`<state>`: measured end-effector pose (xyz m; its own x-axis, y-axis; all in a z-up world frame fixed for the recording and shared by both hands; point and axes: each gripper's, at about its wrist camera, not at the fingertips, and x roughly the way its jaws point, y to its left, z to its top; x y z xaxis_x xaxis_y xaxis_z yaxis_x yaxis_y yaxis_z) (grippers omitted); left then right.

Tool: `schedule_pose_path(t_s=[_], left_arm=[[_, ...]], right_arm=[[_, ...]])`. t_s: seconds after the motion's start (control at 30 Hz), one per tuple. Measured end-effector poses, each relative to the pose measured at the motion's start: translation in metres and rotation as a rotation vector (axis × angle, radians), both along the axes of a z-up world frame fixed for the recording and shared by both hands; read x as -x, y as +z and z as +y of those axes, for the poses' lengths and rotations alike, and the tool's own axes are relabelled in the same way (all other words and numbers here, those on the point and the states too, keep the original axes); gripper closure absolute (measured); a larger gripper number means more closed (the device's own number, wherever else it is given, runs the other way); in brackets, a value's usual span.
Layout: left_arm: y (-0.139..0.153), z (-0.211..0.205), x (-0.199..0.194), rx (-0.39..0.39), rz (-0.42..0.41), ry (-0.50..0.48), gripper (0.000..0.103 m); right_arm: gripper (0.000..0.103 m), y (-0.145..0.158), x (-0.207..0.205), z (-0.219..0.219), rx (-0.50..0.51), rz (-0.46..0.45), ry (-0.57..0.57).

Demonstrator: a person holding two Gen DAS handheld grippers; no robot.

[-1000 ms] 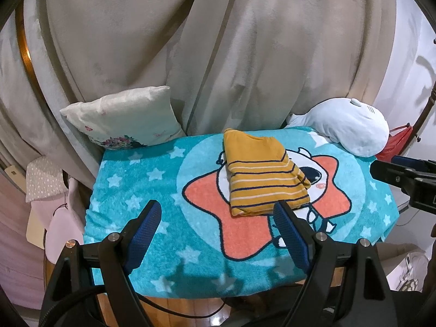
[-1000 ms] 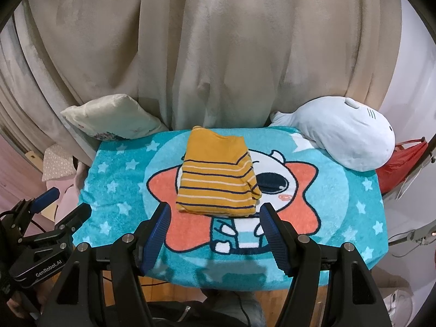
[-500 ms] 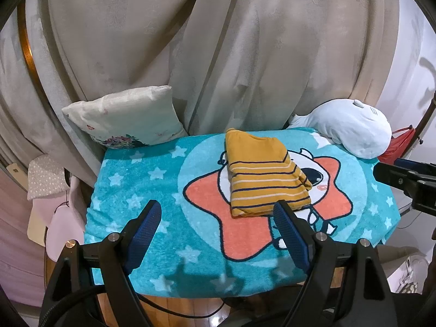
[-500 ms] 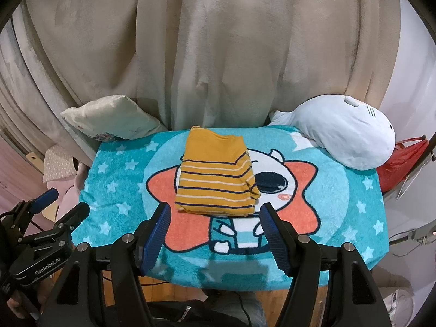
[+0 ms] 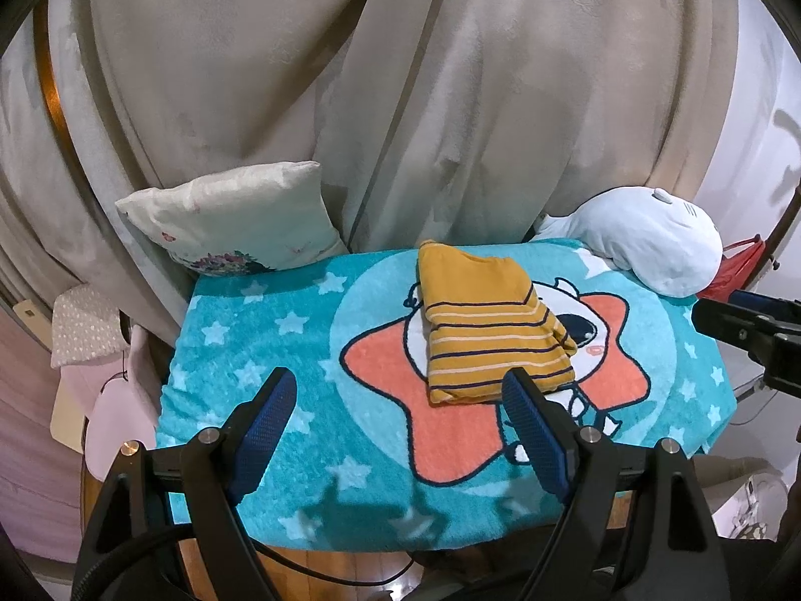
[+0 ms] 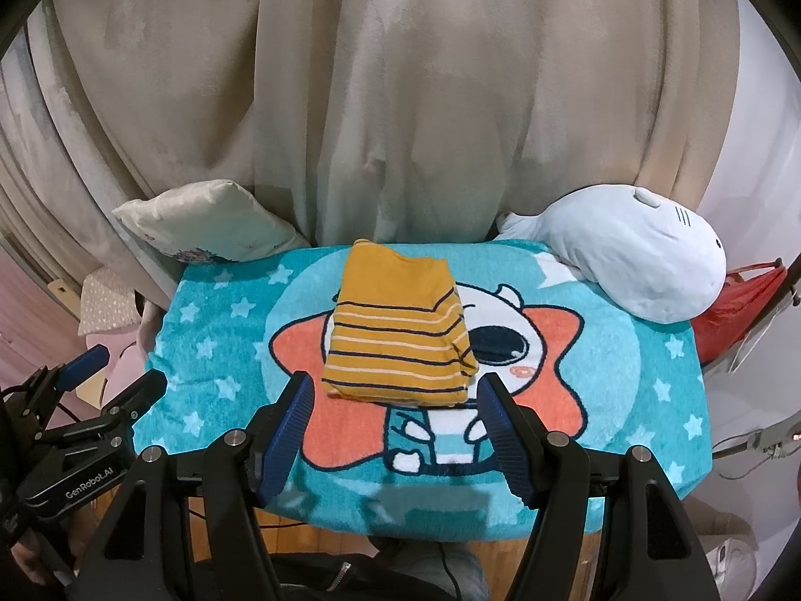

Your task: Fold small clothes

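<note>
A small mustard-yellow garment with navy and cream stripes lies folded into a compact rectangle in the middle of a teal star-print blanket; it also shows in the right wrist view. My left gripper is open and empty, held back above the blanket's near edge, left of the garment. My right gripper is open and empty, held just short of the garment's near edge. Neither touches the cloth. Each gripper shows at the other view's side edge.
A cream pillow leans at the back left and a white seal-shaped plush lies at the back right. Beige curtains hang close behind. A red bag sits off the right edge, pink items off the left.
Both views have drifted slightly back and up from the blanket. The garment has not moved and both grippers have stayed open.
</note>
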<state>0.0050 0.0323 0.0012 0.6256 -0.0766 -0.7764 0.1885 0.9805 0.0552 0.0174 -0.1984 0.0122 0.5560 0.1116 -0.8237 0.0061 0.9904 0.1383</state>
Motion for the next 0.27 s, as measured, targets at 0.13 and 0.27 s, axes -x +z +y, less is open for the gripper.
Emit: schedule_pose_path(t_s=[0.13,0.27], left_arm=[[0.0018,-0.0005,-0.0004,0.002,-0.005,0.009,0.019],[0.0082,0.0025,0.0007,0.000,-0.044,0.034,0.019]], right_arm=[[0.031,0.0023,-0.0048,-0.0007,-0.001,-0.001,0.003],[0.031,0.0027,-0.0072,-0.0018,-0.001,-0.002,0.008]])
